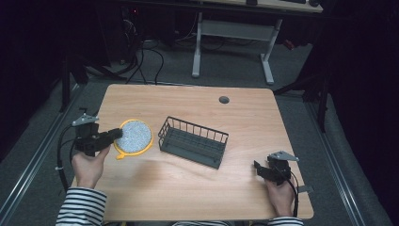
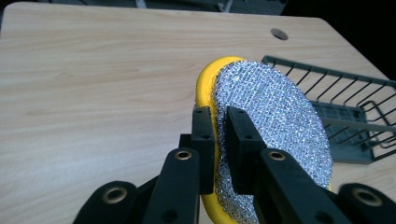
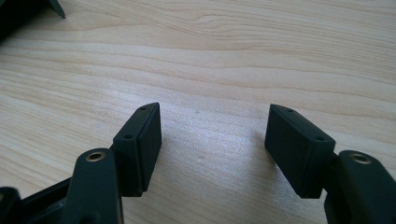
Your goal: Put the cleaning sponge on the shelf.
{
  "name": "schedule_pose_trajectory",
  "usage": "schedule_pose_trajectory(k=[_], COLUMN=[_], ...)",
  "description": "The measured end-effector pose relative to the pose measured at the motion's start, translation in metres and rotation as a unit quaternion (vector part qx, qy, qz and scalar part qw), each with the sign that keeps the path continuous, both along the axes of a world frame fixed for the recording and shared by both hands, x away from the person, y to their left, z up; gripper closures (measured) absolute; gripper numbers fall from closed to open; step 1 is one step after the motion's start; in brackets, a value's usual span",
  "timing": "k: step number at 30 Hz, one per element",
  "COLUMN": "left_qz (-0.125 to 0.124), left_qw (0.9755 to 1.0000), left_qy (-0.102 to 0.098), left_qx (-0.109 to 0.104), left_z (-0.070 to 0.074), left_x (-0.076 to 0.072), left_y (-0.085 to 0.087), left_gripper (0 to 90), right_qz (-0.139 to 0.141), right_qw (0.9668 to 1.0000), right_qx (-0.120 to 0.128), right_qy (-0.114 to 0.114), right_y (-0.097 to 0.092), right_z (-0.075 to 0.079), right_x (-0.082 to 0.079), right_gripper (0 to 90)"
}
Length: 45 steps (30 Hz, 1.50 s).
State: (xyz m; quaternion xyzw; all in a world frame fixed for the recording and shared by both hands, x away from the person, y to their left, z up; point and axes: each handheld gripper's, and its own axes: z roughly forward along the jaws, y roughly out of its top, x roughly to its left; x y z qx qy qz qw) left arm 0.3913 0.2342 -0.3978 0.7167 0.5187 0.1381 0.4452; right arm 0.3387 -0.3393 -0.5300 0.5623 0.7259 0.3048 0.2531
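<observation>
Gripping the round yellow-rimmed scouring pad (image 1: 134,136) by its edge, the left gripper (image 1: 114,134) sits at about nine o'clock on the wooden table (image 1: 197,188), its jaws pinched narrow on the pad, which stands tilted with its silver mesh face showing. The dark wire basket (image 1: 193,141) stands just beside the pad toward three o'clock. At about four o'clock, the right gripper (image 1: 258,167) rests with jaws wide apart, holding nothing.

Round scouring pad (image 1: 134,136), silver mesh face with yellow rim, is hanging tilted above the table's left side, apparently clear of the wood, its near edge sitting pinched just left of the wire rack (image 1: 193,141).
</observation>
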Motion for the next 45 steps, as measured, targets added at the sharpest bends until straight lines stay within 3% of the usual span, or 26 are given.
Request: schedule_pose_trajectory(k=[6,13,24,33,45], left_qz=[-0.019,-0.049,-0.081,-0.098,-0.115], left_qw=[0.9998,0.9986,0.9966,0.9951,0.9933], left_qy=[-0.004,-0.009,-0.012,-0.008,-0.01], left_qx=[-0.01,-0.017,-0.009,-0.005,-0.001], left_z=[0.013,0.027,0.032,0.017,-0.005], left_x=[0.01,0.031,0.058,0.082,0.095], left_y=[-0.013,-0.043,-0.092,-0.133,-0.15], left_gripper=[82.9,82.9,82.9,82.7,82.3], right_qz=[0.001,0.001,0.003,0.003,0.003], right_qw=[1.0,1.0,1.0,1.0,1.0], right_qx=[0.0,0.0,-0.001,0.0,0.0], right_qy=[0.0,-0.001,-0.001,-0.001,-0.001], right_y=[0.0,0.0,0.0,0.0,0.0], right_z=[0.0,0.0,0.0,0.0,0.0], right_x=[0.0,0.0,0.0,0.0,0.0], right_gripper=[36.4,36.4,36.4,36.3,36.2])
